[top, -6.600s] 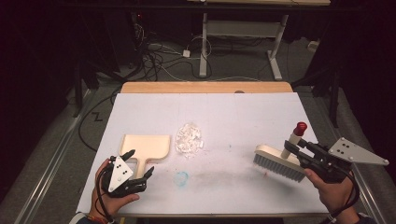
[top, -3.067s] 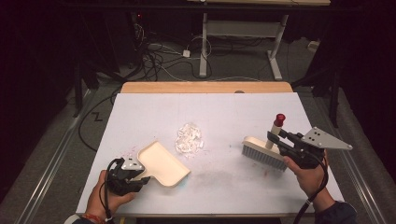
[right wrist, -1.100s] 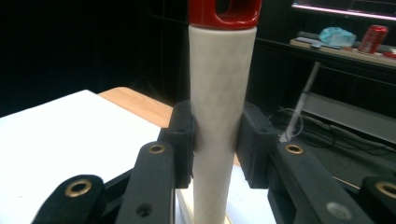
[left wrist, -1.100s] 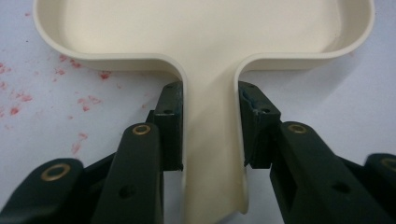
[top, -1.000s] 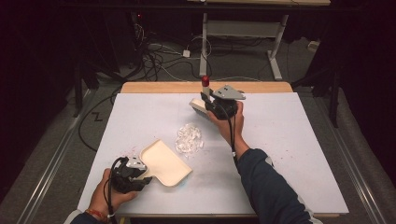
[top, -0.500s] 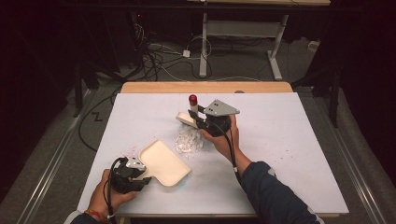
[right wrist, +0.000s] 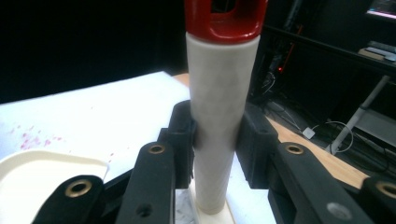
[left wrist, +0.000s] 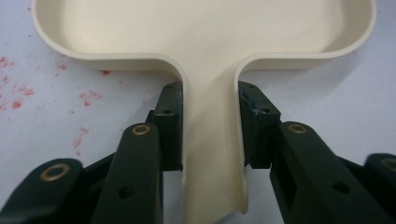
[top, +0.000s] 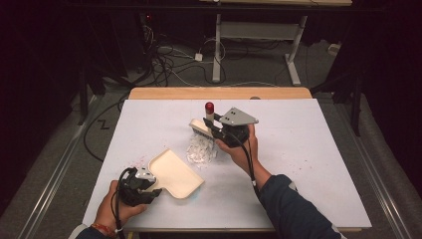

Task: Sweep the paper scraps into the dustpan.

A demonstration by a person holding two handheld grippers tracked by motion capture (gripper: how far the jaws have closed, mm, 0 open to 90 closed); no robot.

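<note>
1. High view puts your right gripper (top: 213, 130) just above mid-frame, clamped on the upright handle of a small brush (top: 201, 126). The brush head sits at the upper edge of a heap of clear, crinkled scraps (top: 201, 149), and your left gripper (top: 145, 185) is at lower left, holding a dustpan (top: 175, 173) flat on the table (top: 308, 164).
2. Right gripper view confirms the hold: both jaws press the sides of the white, faintly matte cylindrical handle, below its glossy red cap (right wrist: 225, 16).
3. Left gripper view shows the jaws closed on the dustpan's narrow stem, one on each side. The pan is smooth cream plastic with a rounded raised rim.
4. The step in hand looks like sweeping the scraps into the pan. The pan's open edge lies just beside the heap's lower left side, so draw the brush down and left across the frame, straight at that edge.
5. Keep the bristles pressed lightly on the surface. The scraps look thin and light, and a fast stroke would likely scatter them.
6. Hold the pan's front lip firmly down so nothing slips beneath it.
7. Red specks (left wrist: 18, 91) dot the white, smooth tabletop beside the pan. They appear to be stains, so do not chase them.
</note>
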